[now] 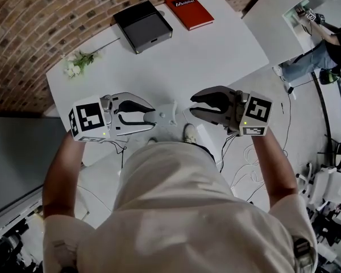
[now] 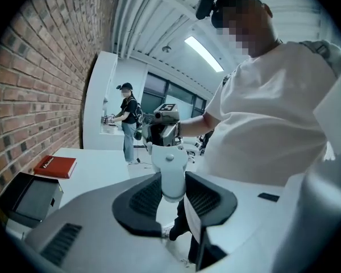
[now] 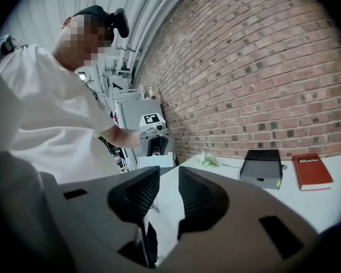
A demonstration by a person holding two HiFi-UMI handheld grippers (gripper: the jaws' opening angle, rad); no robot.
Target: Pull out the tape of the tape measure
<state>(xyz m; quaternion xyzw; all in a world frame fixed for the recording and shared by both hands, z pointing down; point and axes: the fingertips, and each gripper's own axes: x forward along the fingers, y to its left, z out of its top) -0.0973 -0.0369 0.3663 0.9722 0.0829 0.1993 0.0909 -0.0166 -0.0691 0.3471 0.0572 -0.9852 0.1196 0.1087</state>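
In the head view my left gripper (image 1: 153, 117) is shut on a white tape measure (image 1: 168, 115) and holds it in the air in front of the person's chest, above the table's near edge. The left gripper view shows its white body (image 2: 171, 172) upright between the two black pads (image 2: 142, 198). My right gripper (image 1: 194, 107) faces it from the right, a short way off, and does not touch it. Its jaws stand a little apart with nothing between them, as the right gripper (image 3: 169, 195) shows in its own view. I see no tape drawn out.
On the white table (image 1: 216, 50) lie a black box (image 1: 142, 25), a red book (image 1: 188, 11) and a sprig of white flowers (image 1: 79, 62) at the left edge. Brick wall behind. Cables (image 1: 244, 169) trail on the floor to the right. Another person (image 2: 127, 118) stands far off.
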